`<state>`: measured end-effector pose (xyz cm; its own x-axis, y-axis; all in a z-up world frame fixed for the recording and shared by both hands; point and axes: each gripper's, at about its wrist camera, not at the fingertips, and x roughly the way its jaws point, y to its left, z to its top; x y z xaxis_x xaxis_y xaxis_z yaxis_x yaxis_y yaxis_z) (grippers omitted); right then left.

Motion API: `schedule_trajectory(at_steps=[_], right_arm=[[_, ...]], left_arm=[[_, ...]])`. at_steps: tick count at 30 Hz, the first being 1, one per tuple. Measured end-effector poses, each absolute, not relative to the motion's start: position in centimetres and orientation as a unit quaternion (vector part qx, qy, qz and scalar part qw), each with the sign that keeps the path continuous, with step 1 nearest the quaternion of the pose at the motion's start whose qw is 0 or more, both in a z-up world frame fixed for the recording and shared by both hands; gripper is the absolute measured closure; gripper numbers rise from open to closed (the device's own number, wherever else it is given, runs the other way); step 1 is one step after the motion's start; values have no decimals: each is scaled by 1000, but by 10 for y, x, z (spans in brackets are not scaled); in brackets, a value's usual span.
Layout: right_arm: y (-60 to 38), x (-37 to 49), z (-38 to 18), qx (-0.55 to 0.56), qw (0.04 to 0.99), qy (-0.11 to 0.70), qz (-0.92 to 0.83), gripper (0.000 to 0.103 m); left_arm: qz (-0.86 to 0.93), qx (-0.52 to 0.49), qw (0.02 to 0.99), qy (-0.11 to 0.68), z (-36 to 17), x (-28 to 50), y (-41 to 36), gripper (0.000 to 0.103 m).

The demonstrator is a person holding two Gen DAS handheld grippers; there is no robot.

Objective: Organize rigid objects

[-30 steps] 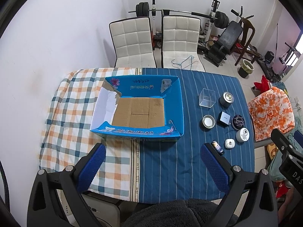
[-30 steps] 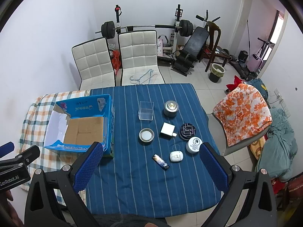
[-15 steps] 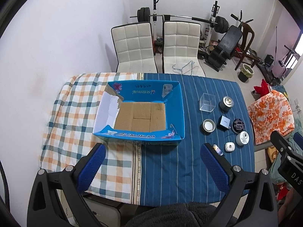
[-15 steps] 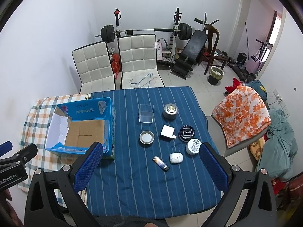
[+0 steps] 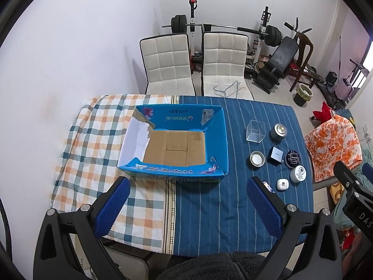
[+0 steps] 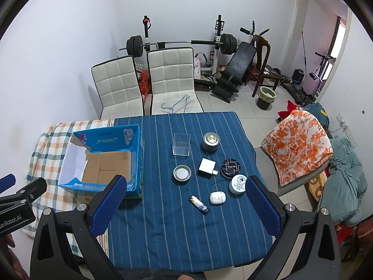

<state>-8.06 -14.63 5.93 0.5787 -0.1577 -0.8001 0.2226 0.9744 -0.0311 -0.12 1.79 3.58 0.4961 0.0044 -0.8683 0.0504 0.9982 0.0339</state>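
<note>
An open blue cardboard box (image 5: 216, 137) (image 6: 137, 149) with a bare brown floor sits on the table's left half. Right of it, on the blue striped cloth, lie several small items: a clear plastic cube (image 6: 181, 147), a metal tin (image 6: 211, 141), a shallow round tin (image 6: 182, 173), a white square box (image 6: 206, 166), a black round case (image 6: 230, 168), a white jar (image 6: 238, 183), a white earbud case (image 6: 217, 197) and a dark lighter (image 6: 198, 204). My left gripper (image 5: 186, 200) hovers open above the near table edge. My right gripper (image 6: 186, 200) is open too, high over the items.
The table (image 5: 209, 221) wears a checked cloth on the left and a blue striped one on the right. Two white chairs (image 6: 144, 86) stand behind it, with hangers on one seat. A chair draped in orange floral cloth (image 6: 298, 144) stands at the right; gym gear lines the back wall.
Both grippers have risen and drawn back from the table, so box and items look smaller and lower. Nothing on the table has moved, and both stay open.
</note>
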Motion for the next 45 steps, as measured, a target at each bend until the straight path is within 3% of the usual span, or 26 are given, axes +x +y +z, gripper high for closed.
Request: schedule_trajectory(at_steps=[14,24,38,45], right_arm=[[-164,-84,53,71,881,451,-126,0],[-263,-24,-28,131,828,513,-182,0],[-392,141,-217,206,735,617,-191,0],[-409,201,-273,241,709,639,-178,0]], left_arm=[[-29,33,861,506,33,-1,6,0],[-94,27,843,528,-5,60,-43,0],[-127,39,762,634,-158,211,-169,1],[-119,37,728,674,-239,276,-214,1]])
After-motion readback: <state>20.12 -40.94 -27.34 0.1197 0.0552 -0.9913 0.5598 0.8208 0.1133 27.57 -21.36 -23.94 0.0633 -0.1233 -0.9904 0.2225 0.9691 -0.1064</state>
